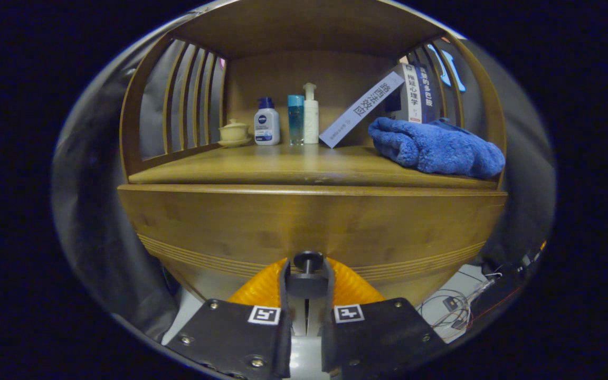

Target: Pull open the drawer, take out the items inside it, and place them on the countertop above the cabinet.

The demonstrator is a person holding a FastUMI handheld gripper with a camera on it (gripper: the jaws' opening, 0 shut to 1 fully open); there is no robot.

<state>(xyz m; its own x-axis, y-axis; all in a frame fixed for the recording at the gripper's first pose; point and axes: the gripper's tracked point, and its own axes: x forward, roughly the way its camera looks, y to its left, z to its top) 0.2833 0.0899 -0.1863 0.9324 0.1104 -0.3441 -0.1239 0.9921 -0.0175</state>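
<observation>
The gripper (307, 282) sits closest, its two fingers drawn narrow with the dark round drawer knob (307, 260) pinched between their tips; both fingers press against its stem. The knob belongs to the wooden drawer front (312, 227), a broad curved panel with fine grooves running along its lower part, and the drawer appears closed against the cabinet. Directly above the drawer front lies the countertop (283, 166) of the wooden cabinet. On it, to the right, rests a crumpled blue towel (436, 148). Farther back along the rear wall stand a small lidded cream teacup (234, 132), a white bottle with a blue cap (266, 124), a slim blue bottle (295, 119) and a white pump bottle (310, 116). Beside them a white book (361, 110) leans on upright books (415, 92).
</observation>
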